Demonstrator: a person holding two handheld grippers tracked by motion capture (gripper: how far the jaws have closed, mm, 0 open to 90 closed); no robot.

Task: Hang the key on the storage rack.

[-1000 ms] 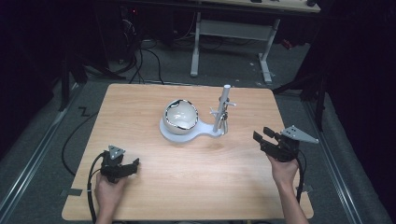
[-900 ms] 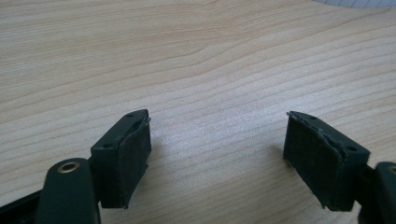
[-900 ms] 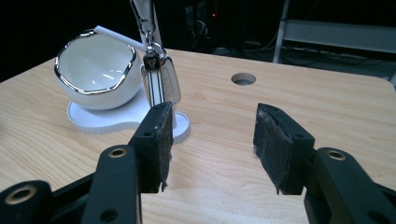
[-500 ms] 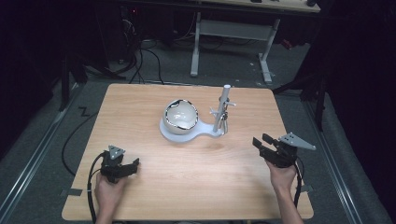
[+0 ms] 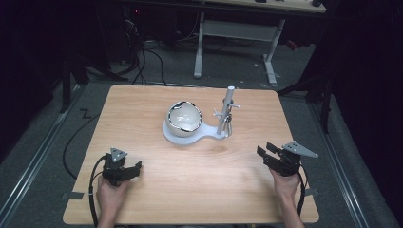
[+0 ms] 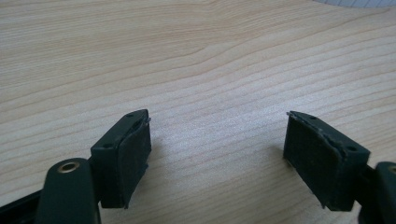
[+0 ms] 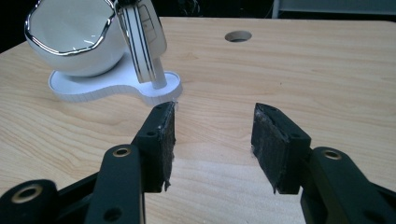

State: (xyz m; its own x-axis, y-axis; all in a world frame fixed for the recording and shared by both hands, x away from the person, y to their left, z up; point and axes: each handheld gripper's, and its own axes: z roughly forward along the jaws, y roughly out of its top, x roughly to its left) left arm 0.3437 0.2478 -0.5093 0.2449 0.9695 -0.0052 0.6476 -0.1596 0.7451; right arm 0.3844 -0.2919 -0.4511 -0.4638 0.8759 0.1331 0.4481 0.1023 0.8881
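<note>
— Dark room all around, and a wooden table [image 5: 190, 190] in the light. What has changed for you?

— A moment ago I held my right gripper [image 5: 271, 155] a little higher and farther from me; now it is lower, near the right edge of the table. The left gripper [image 5: 129, 170] stays where it was, near the front left corner. I judge that I am only getting ready — no reach has started.

— Do they hold something?

— No. In the left gripper view the jaws stand wide apart with only bare wood between them. In the right gripper view the jaws are also apart, a bit less, and nothing is between them.

— And the thing you work with?

— It is in the middle of the table, well apart from both grippers: one white stand [image 5: 177, 138] with a flat base, one shiny white bowl [image 5: 184, 118] tilted on it, and one upright post [image 5: 226, 110]. On the post hang some small items [image 7: 142, 37] — I cannot tell how many.

— So the count?

— Two grippers, one stand, one bowl, one post. There is also one round hole [image 7: 237, 36] in the table top.
</note>
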